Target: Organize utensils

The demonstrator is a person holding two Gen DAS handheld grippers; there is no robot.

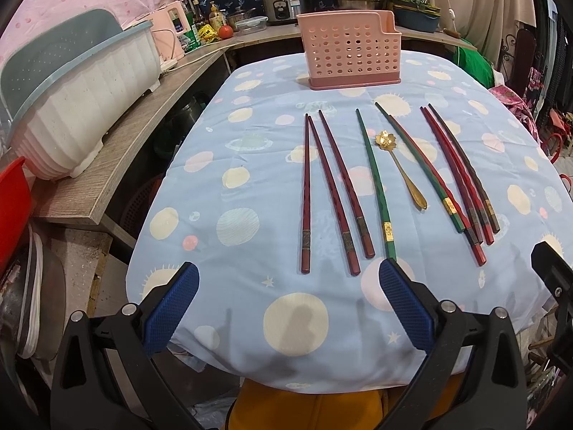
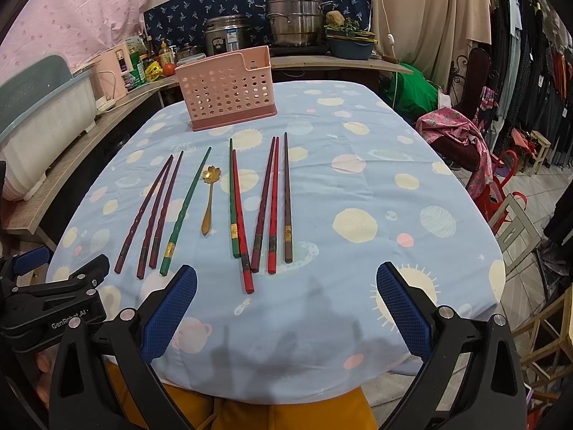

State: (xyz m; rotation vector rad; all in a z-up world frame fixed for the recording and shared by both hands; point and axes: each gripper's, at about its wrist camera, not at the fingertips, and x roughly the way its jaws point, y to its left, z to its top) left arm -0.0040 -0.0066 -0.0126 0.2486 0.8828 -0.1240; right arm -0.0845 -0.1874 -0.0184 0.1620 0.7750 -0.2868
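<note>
Several chopsticks lie side by side on a blue patterned tablecloth (image 1: 250, 186) (image 2: 358, 197): dark red ones (image 1: 333, 186) (image 2: 154, 211) at the left, green ones (image 1: 376, 186) (image 2: 186, 208), and red and dark ones (image 1: 462, 175) (image 2: 272, 208) at the right. A gold flower-bowl spoon (image 1: 401, 168) (image 2: 208, 200) lies among them. A pink perforated utensil holder (image 1: 349, 50) (image 2: 229, 89) stands upright at the table's far end. My left gripper (image 1: 288, 286) hovers open near the table's front edge, below the dark red chopsticks. My right gripper (image 2: 286, 286) is open too, nothing between its fingers.
A white and teal dish rack (image 1: 82, 107) (image 2: 43, 118) sits on a wooden counter (image 1: 136, 143) at the left. Pots (image 2: 293, 18), a rice cooker (image 1: 283, 0) and bottles stand behind the table. Chairs and hanging clothes (image 2: 530, 82) fill the right. Yellow-trousered legs (image 2: 250, 412) show below the table edge.
</note>
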